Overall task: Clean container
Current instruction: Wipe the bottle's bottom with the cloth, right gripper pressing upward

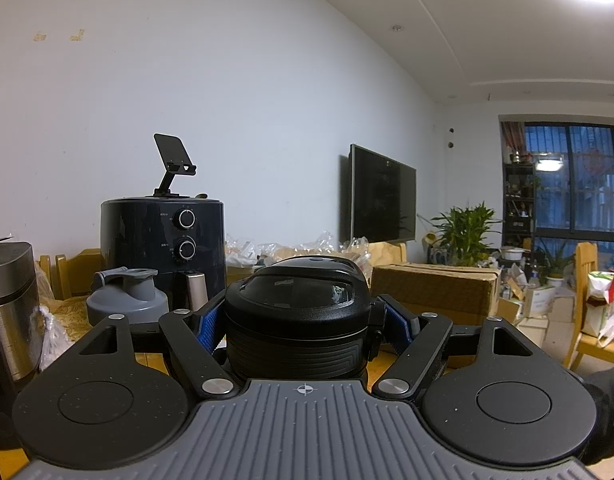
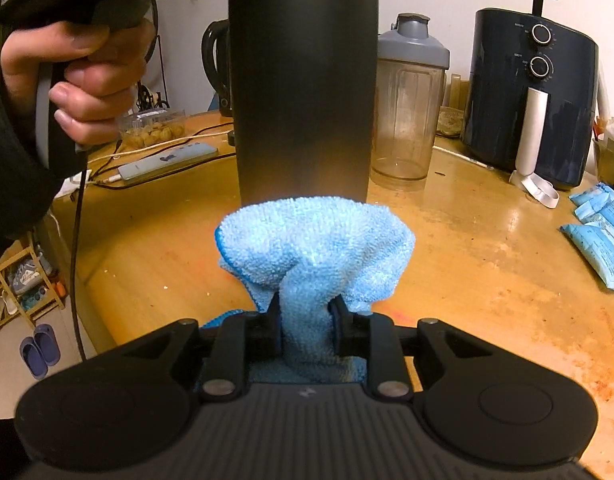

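Note:
A tall matte black bottle (image 2: 303, 80) stands upright over the wooden table (image 2: 487, 248). My left gripper (image 1: 303, 320) is shut on its ribbed black lid (image 1: 295, 308), with a blue pad (image 1: 209, 326) on each side. A hand (image 2: 83, 68) holds that gripper's handle at the upper left of the right wrist view. My right gripper (image 2: 305, 320) is shut on a bunched light blue microfibre cloth (image 2: 315, 240). The cloth sits right in front of the bottle's lower wall and hides its base. I cannot tell whether the cloth touches the bottle.
A clear shaker with a grey lid (image 2: 409, 112) stands just right of the bottle, then a dark air fryer (image 2: 531, 92). Blue packets (image 2: 599, 236) lie at the right edge. A flat device with cables (image 2: 167, 164), a food tub (image 2: 153, 128) and a kettle (image 2: 217, 64) are left.

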The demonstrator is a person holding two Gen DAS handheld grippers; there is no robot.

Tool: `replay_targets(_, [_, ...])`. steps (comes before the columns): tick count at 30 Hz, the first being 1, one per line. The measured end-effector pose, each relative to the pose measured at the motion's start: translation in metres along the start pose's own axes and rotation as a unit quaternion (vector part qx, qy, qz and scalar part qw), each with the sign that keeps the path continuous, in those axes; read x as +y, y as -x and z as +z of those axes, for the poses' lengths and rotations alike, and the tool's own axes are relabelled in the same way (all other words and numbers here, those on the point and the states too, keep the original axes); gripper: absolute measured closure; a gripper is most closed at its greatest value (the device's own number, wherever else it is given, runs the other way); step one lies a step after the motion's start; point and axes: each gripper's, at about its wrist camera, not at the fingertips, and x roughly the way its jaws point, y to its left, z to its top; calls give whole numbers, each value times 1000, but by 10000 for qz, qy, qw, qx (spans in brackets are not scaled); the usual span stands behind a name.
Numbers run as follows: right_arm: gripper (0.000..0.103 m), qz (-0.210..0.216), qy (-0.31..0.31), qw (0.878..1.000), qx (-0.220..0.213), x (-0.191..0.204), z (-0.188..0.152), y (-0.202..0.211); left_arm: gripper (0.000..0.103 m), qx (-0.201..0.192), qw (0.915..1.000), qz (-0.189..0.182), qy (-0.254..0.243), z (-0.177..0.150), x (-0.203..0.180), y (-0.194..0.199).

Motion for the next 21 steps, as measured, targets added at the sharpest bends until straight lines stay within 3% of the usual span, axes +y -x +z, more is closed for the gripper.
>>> replay_targets(21, [92,26,-143,9995,-277,4,11,16,27,-3,10000,22,-5,-2,-3,4])
